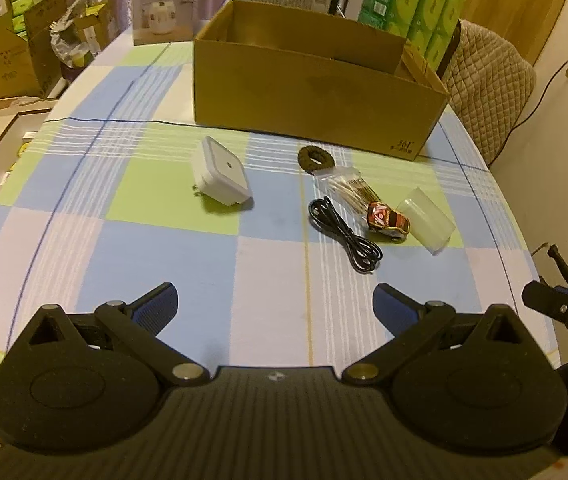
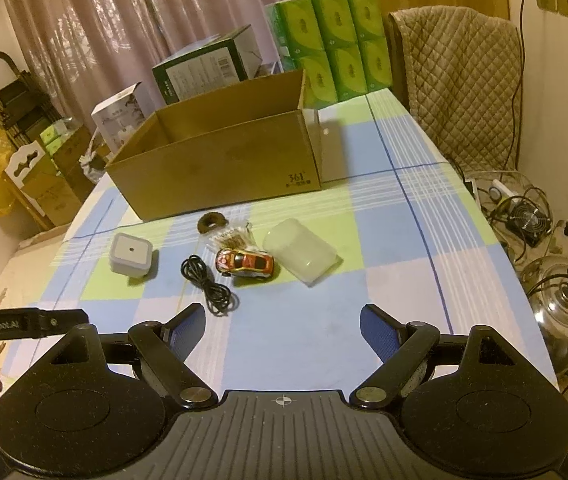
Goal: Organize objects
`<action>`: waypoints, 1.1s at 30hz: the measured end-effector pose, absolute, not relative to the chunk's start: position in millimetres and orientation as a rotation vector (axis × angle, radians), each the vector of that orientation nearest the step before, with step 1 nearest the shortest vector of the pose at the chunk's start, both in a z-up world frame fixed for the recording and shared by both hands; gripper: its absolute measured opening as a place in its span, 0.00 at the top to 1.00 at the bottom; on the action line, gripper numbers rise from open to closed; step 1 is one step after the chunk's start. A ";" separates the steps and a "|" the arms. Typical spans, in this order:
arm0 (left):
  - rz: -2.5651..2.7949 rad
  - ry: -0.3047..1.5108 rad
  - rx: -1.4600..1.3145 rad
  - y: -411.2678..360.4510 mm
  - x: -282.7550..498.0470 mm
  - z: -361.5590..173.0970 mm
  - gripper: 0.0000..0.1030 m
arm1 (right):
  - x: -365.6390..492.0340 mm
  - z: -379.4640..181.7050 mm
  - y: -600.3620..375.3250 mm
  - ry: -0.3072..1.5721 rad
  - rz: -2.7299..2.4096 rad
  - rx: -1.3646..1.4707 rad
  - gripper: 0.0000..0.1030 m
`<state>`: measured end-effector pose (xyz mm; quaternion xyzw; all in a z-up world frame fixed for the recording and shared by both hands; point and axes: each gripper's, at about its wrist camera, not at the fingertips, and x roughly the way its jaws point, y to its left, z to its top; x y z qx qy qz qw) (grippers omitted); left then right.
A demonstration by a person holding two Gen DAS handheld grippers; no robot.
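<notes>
One cardboard box (image 1: 315, 92), far. One white plug adapter (image 1: 222, 176), left. One brown hair tie (image 1: 316, 159). One toothpick packet (image 1: 353, 192). One black cable (image 1: 343, 236). One toy car (image 1: 387, 222). One translucent case (image 1: 427, 220), right.

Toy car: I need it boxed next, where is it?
The toy car sits on the table between the black cable and the translucent case, before the cardboard box.

Each gripper is built of matte black plastic. On the left gripper (image 1: 275, 304), blue ribbed pads are fitted to the fingers (image 1: 156, 307), and silver round pivot pins are set in the black linkage arms. The same build is seen on the right gripper (image 2: 283, 328), with a ridged grey centre plate marked by a small crosshair. White "GenRobot.AI" lettering is printed on a black side bar (image 2: 24, 326).
</notes>
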<state>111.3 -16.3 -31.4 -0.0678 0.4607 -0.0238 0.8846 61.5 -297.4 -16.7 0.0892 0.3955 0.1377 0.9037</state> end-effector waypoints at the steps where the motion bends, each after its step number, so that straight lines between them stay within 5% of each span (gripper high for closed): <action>1: -0.052 0.962 -0.138 -18.9 114.2 -33.8 0.01 | 63.5 -17.5 -298.2 0.816 0.284 0.182 0.21; 16: -0.111 1.023 -0.127 -62.1 172.4 -73.6 0.04 | 107.9 -42.8 -309.5 0.841 0.262 0.164 0.21; 23: -0.135 1.060 -0.118 -83.1 202.3 -98.4 0.18 | 124.6 -54.6 -312.6 0.865 0.243 0.181 0.21; 26: -0.147 1.079 -0.139 -86.7 214.2 -108.6 0.32 | 131.0 -58.6 -314.5 0.871 0.233 0.186 0.21; 32: -0.160 1.081 -0.119 -90.6 227.6 -120.9 0.42 | 142.2 -63.8 -315.0 0.878 0.216 0.182 0.21; 33: -0.165 1.081 -0.111 -90.4 228.4 -120.6 0.50 | 143.6 -65.0 -314.5 0.881 0.214 0.182 0.21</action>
